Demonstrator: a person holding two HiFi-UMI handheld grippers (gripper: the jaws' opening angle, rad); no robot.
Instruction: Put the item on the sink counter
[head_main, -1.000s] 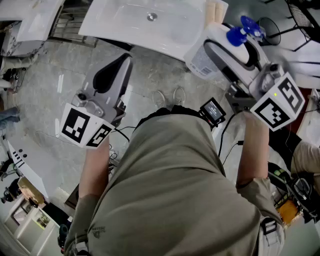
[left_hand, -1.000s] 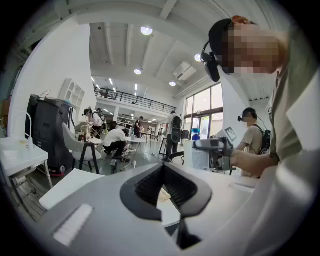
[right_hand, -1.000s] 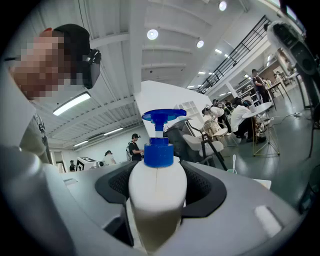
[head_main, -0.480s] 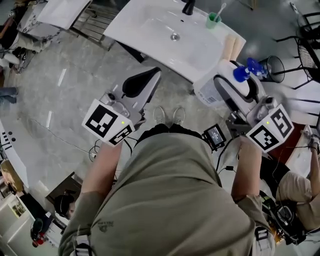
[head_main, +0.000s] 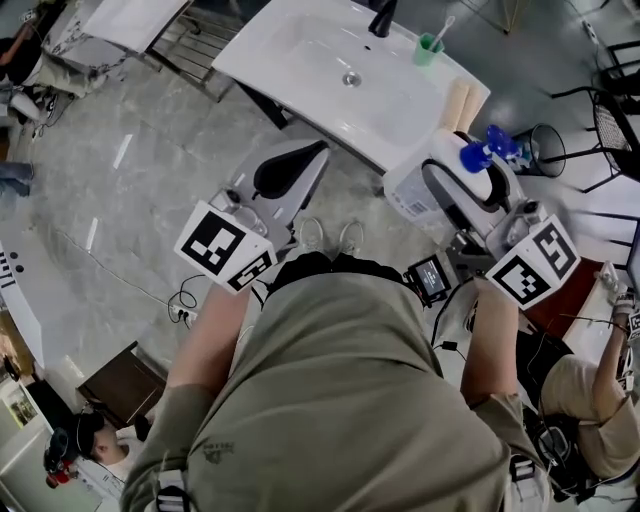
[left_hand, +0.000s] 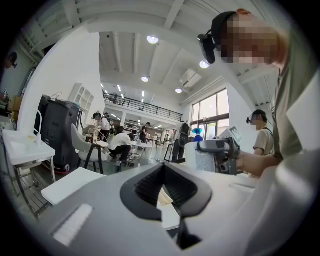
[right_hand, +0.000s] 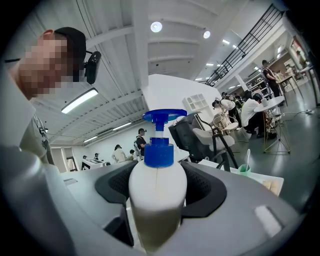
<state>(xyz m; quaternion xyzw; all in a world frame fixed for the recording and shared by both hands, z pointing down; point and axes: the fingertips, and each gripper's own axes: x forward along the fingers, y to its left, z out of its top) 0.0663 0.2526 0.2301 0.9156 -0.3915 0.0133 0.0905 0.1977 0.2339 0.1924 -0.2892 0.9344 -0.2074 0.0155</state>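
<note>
Clamping the white pump bottle (right_hand: 158, 205) round its body, the right gripper (right_hand: 158, 182) is holding it in the air, blue pump (right_hand: 159, 135) pointing away, just beside the near edge of the white sink counter (head_main: 300, 45). The left gripper (left_hand: 164, 187) is hanging alongside, jaws together, grasping nothing. A green cup (head_main: 428, 46) is standing on the counter.

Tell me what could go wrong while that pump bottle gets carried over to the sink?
1. The right hand-held gripper clamps the pump bottle only by its smooth round body, out over the floor; it might slip and drop.
2. The end of the sink counter nearest the bottle already holds a green cup and beige rolls, which the bottle could knock.
3. Its blue pump sticks out and might catch the faucet.
</note>
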